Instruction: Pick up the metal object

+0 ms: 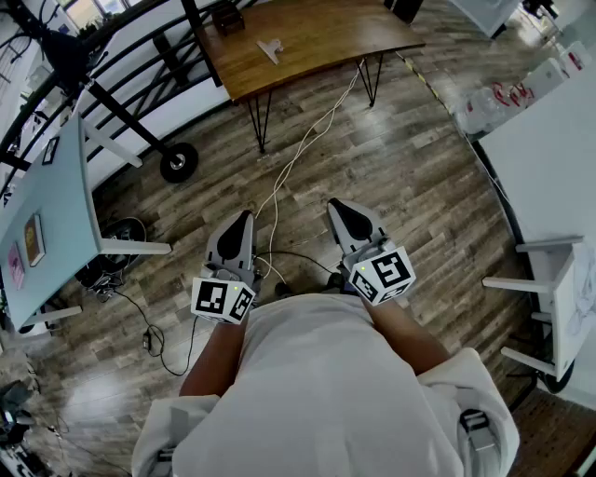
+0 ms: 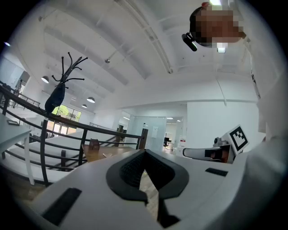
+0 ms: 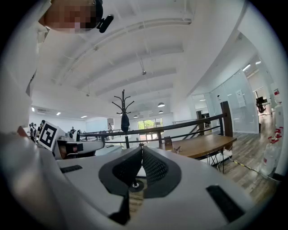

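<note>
The person stands over a plank floor (image 1: 419, 186) with both tools held level and close against the white-clad torso (image 1: 326, 391), side by side and a little apart. The left tool (image 1: 244, 217) has its jaws closed, the dark pads meeting at the tips with nothing between them, as its own view shows (image 2: 144, 153). The right tool (image 1: 337, 205) is likewise closed and empty, its pads pressed together at the front (image 3: 141, 149). The metal object (image 1: 270, 49), a small pale clip-like piece, lies on the wooden surface (image 1: 326, 37) well ahead of both tools and far from either. It sits toward the left part of that surface, near a dark box (image 1: 228, 17) that stands at the far edge. From the right gripper view the metal object (image 3: 176, 149) shows as a small shape on the surface top, beyond and to the right of the closed tips, with a black railing (image 3: 180, 127) behind it. A white cable (image 1: 298, 154) trails across the floor from under the surface toward the person's feet, passing between the two tools.
</note>
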